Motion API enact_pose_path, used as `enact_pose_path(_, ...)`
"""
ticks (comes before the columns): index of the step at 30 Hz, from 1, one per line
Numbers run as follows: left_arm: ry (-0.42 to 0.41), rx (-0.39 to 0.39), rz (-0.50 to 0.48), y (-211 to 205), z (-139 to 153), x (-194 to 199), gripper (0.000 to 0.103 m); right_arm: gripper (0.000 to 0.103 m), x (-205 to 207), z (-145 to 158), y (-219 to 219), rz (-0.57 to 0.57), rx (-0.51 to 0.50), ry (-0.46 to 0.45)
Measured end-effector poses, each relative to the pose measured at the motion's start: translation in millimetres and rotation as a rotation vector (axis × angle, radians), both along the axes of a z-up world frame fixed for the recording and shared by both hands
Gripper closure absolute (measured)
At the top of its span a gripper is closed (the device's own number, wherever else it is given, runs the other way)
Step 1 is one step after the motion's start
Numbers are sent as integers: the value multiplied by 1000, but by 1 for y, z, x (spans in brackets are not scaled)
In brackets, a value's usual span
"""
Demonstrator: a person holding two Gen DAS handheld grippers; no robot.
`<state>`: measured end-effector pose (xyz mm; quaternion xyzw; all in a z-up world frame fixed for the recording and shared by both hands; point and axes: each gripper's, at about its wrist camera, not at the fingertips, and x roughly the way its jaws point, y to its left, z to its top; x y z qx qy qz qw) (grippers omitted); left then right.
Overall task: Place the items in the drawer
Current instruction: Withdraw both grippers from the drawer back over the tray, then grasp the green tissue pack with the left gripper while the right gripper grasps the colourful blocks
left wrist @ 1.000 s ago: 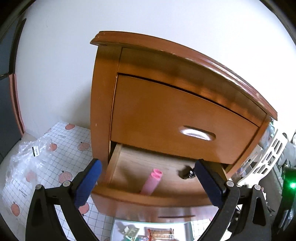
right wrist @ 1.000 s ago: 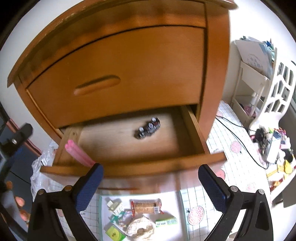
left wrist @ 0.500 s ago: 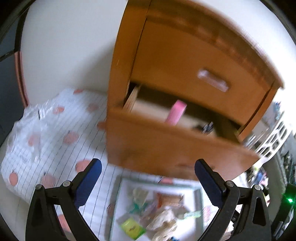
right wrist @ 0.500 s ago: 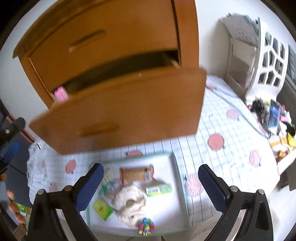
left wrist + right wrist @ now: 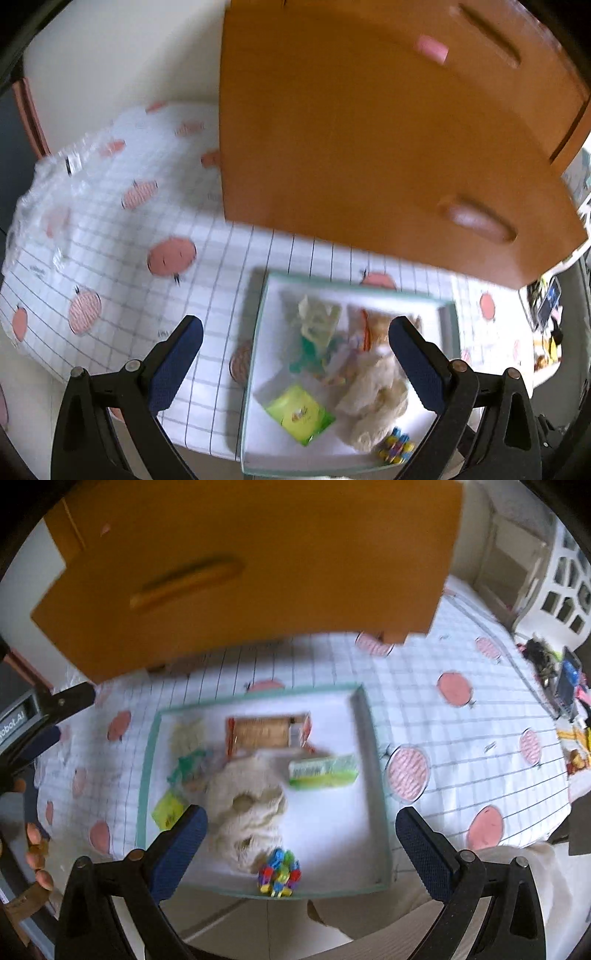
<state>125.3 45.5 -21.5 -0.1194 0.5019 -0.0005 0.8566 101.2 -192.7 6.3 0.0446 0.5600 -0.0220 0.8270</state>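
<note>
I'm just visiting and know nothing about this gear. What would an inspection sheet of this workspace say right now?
Surface: checked mat with pink fruit prints.
Job's things: open wooden drawer; tray holds beige plush, snack pack, green box, lime packet, coloured toy.
Clutter: clear plastic bag; oddments at right edge.
Grippers: left gripper and right gripper open, empty.
Cables: nothing seen clearly.
Surroundings: white lattice shelf, pale wall.

Tray (image 5: 369,738) on peach-print floor mat (image 5: 461,746)
</note>
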Motion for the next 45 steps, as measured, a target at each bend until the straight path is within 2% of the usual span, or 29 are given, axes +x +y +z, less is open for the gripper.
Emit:
enact_pose_path(5, 115, 20, -46, -7, -28, -1, 3, 0, 0, -22, 9, 27, 20, 84)
enact_pose_path(13, 220, 39, -101, -18, -57, -4, 3, 0, 3, -47, 3, 5, 43, 202)
enact_pose_path(17, 260, 48, -137, -23, -71, -6, 3, 7, 2, -61, 0, -9, 65, 266)
enact_pose_path(19, 273, 45, -151, -25, -75, -7, 7, 9, 3, -66, 0, -6, 81, 290)
enact_pose_path(21, 292, 44, -169, -28, -80, -8, 17, 12, 3, -71, 1, 3, 90, 314)
enact_pose_path(23, 307, 37, -182, -29, -85, -9, 18, 15, 4, -77, 4, 17, 90, 343)
enact_pose_path(26, 322, 30, -194, -31, -91, -10, 21, 17, 4, -83, 9, 39, 91, 366)
enact_pose_path(29, 319, 61, -211, -33, -91, -10, 22, 25, 4, -90, 15, 64, 83, 394)
enact_pose_path(39, 314, 75, -262, -44, -91, -7, 25, 42, 6, -113, 37, 101, 80, 477)
enact_pose_path(42, 328, 76, -274, -47, -97, -8, 26, 43, 6, -118, 39, 105, 85, 489)
enact_pose_path(45, 349, 79, -278, -49, -104, -9, 33, 44, 5, -123, 42, 112, 94, 500)
